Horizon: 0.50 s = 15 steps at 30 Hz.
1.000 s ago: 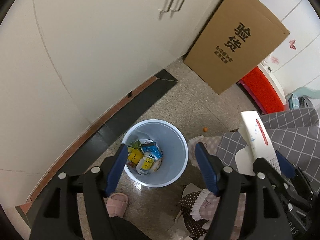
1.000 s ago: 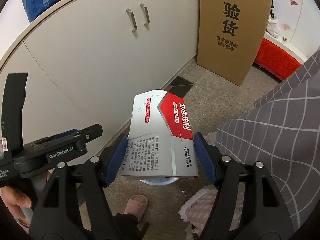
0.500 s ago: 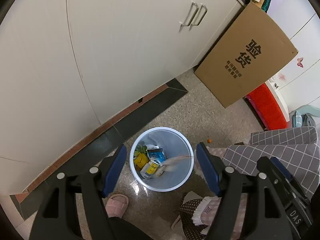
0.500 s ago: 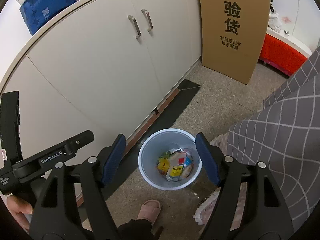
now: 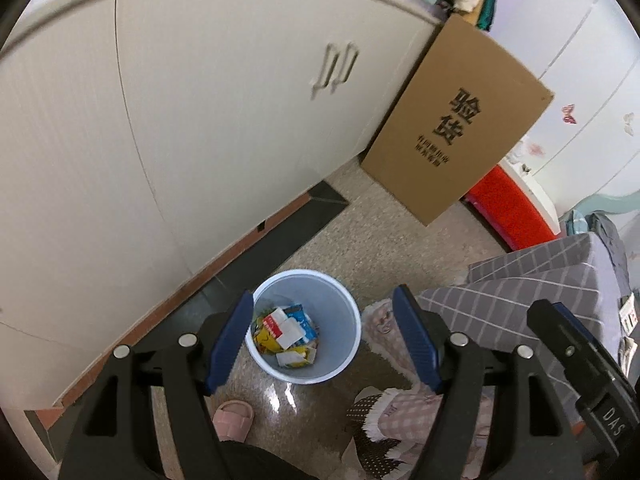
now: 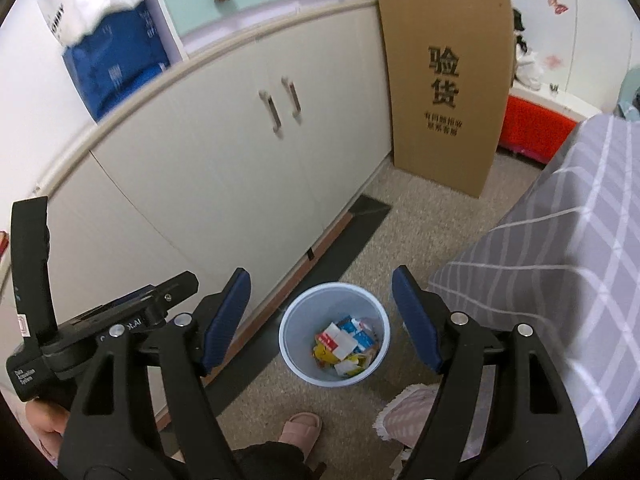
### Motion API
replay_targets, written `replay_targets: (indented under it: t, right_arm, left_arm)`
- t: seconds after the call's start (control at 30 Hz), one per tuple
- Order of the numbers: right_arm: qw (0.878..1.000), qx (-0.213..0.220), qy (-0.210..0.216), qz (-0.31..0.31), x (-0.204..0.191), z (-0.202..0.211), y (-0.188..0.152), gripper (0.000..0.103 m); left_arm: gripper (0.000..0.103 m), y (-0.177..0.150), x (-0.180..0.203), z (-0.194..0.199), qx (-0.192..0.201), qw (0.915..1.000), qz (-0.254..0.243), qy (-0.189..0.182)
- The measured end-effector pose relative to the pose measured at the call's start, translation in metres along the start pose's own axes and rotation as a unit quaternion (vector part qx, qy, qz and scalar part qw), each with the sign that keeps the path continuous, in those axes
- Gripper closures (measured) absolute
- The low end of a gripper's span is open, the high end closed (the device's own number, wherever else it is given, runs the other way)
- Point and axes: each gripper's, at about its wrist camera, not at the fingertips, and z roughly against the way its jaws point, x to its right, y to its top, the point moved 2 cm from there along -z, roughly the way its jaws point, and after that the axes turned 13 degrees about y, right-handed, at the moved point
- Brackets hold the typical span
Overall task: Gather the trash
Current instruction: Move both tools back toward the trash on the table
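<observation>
While both hang above the floor, left gripper (image 5: 323,334) and right gripper (image 6: 321,314) gape wide, holding nothing | round pale-blue plastic bin (image 6: 296,312) below holds crumpled packets and a red-and-white carton (image 6: 335,341) | speckled floor (image 6: 416,216) | smooth white cabinet (image 6: 224,168) | flat cardboard sheet (image 6: 444,84) leaning beyond.

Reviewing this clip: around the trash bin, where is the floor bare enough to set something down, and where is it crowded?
Bare speckled floor runs from the blue bin back to the cardboard box, bordered by the white cabinets and the grey checked cloth. The near side is crowded: a pink slipper and frilled mats. The bin's bottom is covered with wrappers.
</observation>
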Motion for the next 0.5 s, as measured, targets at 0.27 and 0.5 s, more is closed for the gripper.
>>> replay_targets:
  t: [0.27,0.5]
  right_arm:
    - [0.998,0.067,-0.007,0.002,0.010,0.089,0.007,0.029]
    - [0.992,0.123,-0.033,-0.008,0.046,0.174,-0.001,0.027]
  left_arm:
    - [0.029,-0.006,0.040,0.078,0.063,0.9975,-0.026,-0.018]
    - [0.024,-0.026,0.106,0.140,0.112,0.9897,-0.073,-0.052]
